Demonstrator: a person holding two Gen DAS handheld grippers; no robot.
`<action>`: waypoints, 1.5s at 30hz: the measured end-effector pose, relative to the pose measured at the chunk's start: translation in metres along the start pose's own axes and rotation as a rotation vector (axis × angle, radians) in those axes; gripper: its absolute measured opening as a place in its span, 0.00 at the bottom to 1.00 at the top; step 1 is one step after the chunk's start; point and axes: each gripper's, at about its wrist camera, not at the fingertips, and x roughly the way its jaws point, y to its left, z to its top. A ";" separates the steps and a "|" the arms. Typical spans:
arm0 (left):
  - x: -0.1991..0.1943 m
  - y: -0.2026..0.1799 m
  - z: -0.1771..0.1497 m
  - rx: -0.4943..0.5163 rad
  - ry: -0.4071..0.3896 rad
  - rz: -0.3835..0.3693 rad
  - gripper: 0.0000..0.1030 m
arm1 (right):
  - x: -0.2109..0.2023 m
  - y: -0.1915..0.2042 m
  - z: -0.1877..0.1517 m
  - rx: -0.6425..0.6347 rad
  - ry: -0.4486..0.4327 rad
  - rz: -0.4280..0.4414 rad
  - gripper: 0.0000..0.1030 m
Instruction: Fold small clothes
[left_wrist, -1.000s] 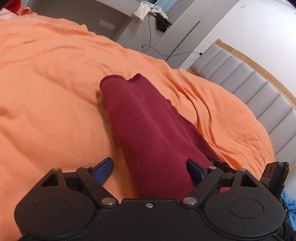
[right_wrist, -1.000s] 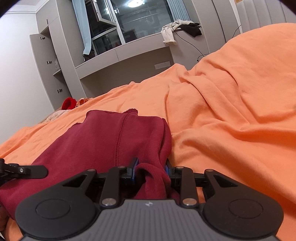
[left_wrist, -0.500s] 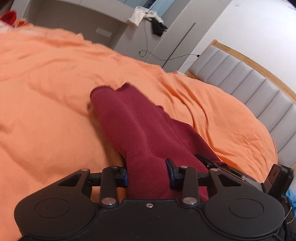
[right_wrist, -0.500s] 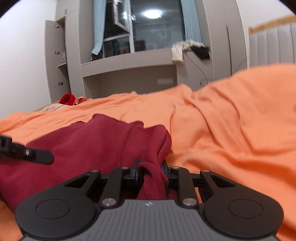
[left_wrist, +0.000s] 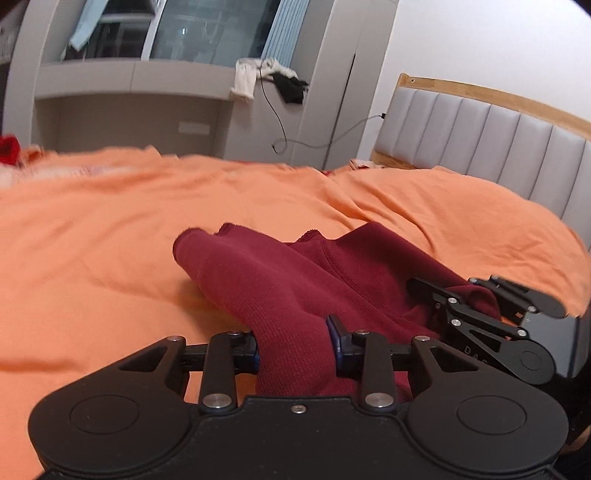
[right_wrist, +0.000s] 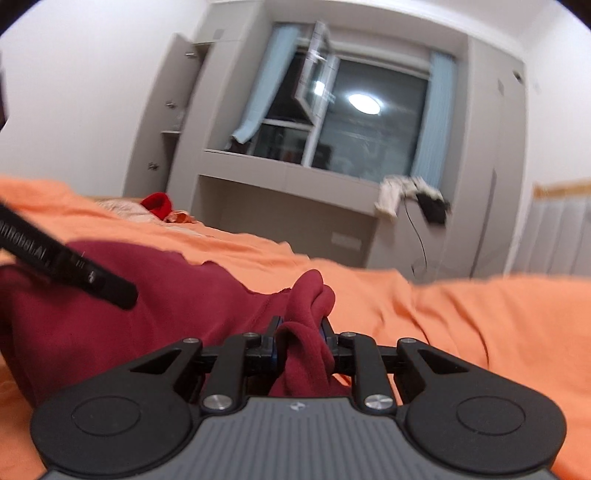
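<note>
Pinching a thick fold of the dark red garment (left_wrist: 280, 280), the left gripper (left_wrist: 295, 341) has its two blue-tipped fingers (left_wrist: 334, 330) pressed on the cloth from both sides. Its jaws have just been closing, and the cloth is squeezed between them. The red cloth runs up from the gripper toward the far side and ends in a rounded, folded tip. That tip hangs a little over the orange blanket (left_wrist: 92, 258).

The right gripper (left_wrist: 476, 295) shows in the left wrist view at the right side. It holds another part of the same garment. In its own view, the right gripper (right_wrist: 300, 345) has its fingers close together with a bunched-up bit of red cloth (right_wrist: 306, 332) between them. Its jaws have just been closing too. The rest of the garment (right_wrist: 155, 306) spreads out to the left on the blanket, and the black finger of the left gripper (right_wrist: 70, 267) pokes in from the left edge.

The orange blanket (right_wrist: 461, 314) covers the whole bed. A grey padded headboard (left_wrist: 491, 147) with a wooden rim stands at the far right. At the far wall is a grey desk (left_wrist: 129, 96) under a window (right_wrist: 354, 122). White and black clothes (left_wrist: 269, 79) lie on the desk corner, and a thin cable (left_wrist: 291, 140) hangs down. A small red thing (right_wrist: 157, 203) sits far left on the bed.
</note>
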 end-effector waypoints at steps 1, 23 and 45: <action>-0.005 0.003 0.000 0.013 -0.012 0.014 0.33 | 0.002 0.008 0.001 -0.031 -0.013 -0.001 0.20; -0.005 0.073 0.000 0.080 -0.068 0.224 0.38 | 0.107 0.052 0.013 -0.075 0.093 0.093 0.21; -0.031 0.085 -0.012 -0.033 -0.028 0.309 0.80 | 0.101 0.045 0.002 -0.070 0.126 0.072 0.39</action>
